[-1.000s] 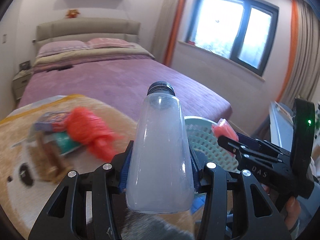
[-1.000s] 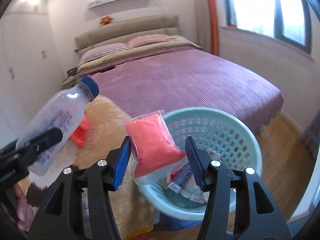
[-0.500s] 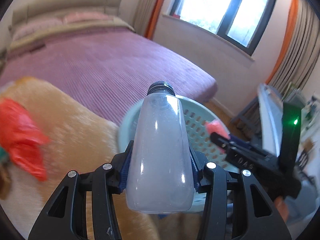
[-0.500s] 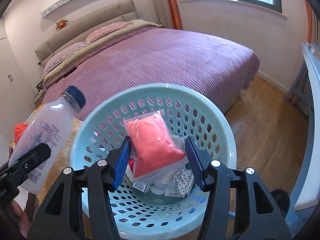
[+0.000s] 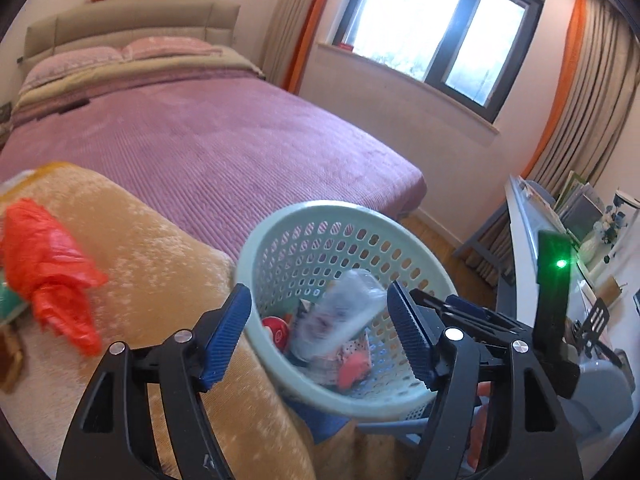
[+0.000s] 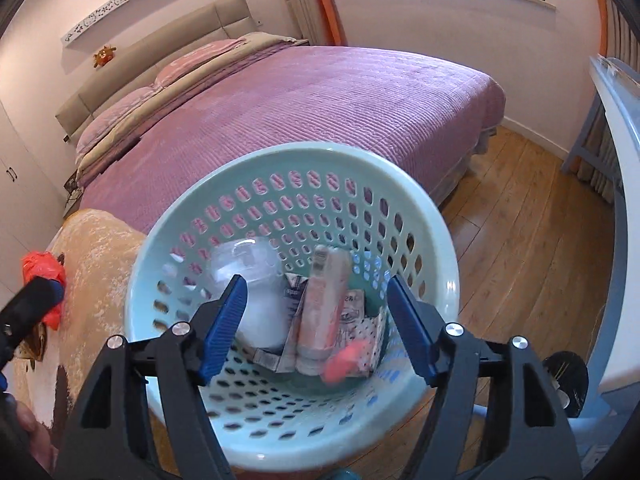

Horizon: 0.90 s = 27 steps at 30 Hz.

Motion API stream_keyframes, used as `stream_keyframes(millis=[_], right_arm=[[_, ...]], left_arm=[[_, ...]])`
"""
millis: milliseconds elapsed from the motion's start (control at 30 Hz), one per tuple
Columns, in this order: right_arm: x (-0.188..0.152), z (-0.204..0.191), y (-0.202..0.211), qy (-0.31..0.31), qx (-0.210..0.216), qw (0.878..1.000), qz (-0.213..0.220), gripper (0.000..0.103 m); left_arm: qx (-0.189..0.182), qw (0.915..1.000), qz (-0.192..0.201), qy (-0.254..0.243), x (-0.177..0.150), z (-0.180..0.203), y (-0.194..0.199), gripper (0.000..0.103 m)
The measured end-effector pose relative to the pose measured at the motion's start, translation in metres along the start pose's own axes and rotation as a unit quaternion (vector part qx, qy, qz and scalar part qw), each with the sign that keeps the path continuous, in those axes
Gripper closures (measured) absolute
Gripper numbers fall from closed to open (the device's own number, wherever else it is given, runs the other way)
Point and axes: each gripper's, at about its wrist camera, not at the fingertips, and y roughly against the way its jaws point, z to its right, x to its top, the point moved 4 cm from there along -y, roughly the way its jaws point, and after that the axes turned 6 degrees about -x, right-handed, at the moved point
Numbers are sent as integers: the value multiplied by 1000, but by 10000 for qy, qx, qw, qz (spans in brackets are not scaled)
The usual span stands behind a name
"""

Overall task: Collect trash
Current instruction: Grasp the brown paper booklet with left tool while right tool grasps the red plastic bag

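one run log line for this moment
left: open | right: open | bottle, pink packet: in basket | red bag: on blanket

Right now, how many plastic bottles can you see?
1: a clear bottle lying tilted inside the basket, on the other trash. More could be hidden underneath.

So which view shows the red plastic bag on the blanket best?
The left wrist view: the red plastic bag lies large and unobstructed on the tan blanket. In the right wrist view it is small at the edge, partly hidden behind the left gripper.
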Motion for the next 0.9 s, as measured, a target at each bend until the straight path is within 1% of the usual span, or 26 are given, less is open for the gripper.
stream_keyframes(millis=[133,300,433,500,600,633,667,700,733,767,833,900], right_arm=[[-6,-21,15,248,85,9996,88,34],[-11,-54,39,640,279,9972,266,34],[-19,-81,59,956,454,9934,434,34],[-24,-95,66,1095,572,9912,482,34],[-32,-116,76,1305,751,9872,528,34],[-34,-122,78,1369,804,9858,545,34],[-36,-127,80,1431,849,9844,576,34],[-38,-133,82,1498,889,9827,624,34],[-40,-139,84,1545,913,9815,670,34],[-42,-143,85,1574,938,9805,713,34],[-45,-151,85,1618,1046,9785,741,34],[-51,-159,83,1700,1137,9761,732,34]], left_arm=[[92,9998,144,-43,-6,3,22,34],[196,9992,329,114,-14,-7,53,34],[188,9979,535,304,-24,-17,82,34],[309,9971,611,341,-28,-23,95,34],[609,9946,752,375,-33,-35,118,34],[711,9933,818,397,-33,-38,125,32],[850,9912,924,420,-34,-45,135,26],[945,9896,992,435,-34,-49,140,24],[1119,9865,1110,453,-35,-55,149,21],[1208,9847,1171,462,-36,-59,154,21],[1413,9814,1202,490,-38,-69,163,21],[1738,9769,1121,529,-41,-84,168,21]])
